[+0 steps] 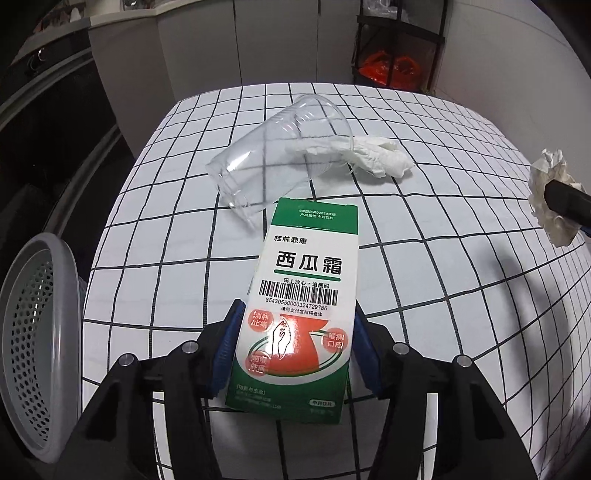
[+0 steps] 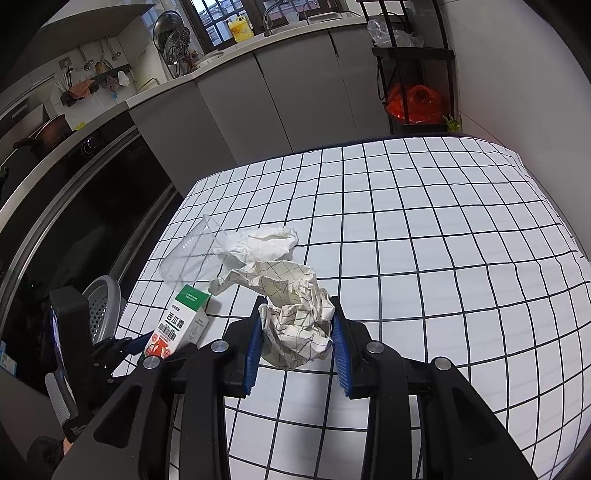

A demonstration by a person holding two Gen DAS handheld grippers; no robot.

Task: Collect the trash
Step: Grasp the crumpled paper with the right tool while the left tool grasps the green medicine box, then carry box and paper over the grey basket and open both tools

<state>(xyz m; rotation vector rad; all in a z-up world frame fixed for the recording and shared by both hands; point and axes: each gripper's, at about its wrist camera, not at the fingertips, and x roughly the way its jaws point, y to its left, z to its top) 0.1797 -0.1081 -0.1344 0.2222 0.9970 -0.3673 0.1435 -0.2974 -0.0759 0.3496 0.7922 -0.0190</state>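
While my left tongs (image 1: 297,345) squeeze the green box (image 1: 301,295), hiding its bottom, my right tongs (image 2: 295,345) pinch crumpled paper (image 2: 295,325); the clear cup (image 1: 273,158) half hides a tissue (image 1: 373,157).

Standing in a kitchen: grey cabinets (image 2: 258,107) running under a pale counter (image 2: 221,62), a window (image 2: 218,18) letting in daylight, a black rack (image 2: 413,74) sitting by the white wall (image 2: 517,92), checked tablecloth (image 2: 443,240) covering the table.
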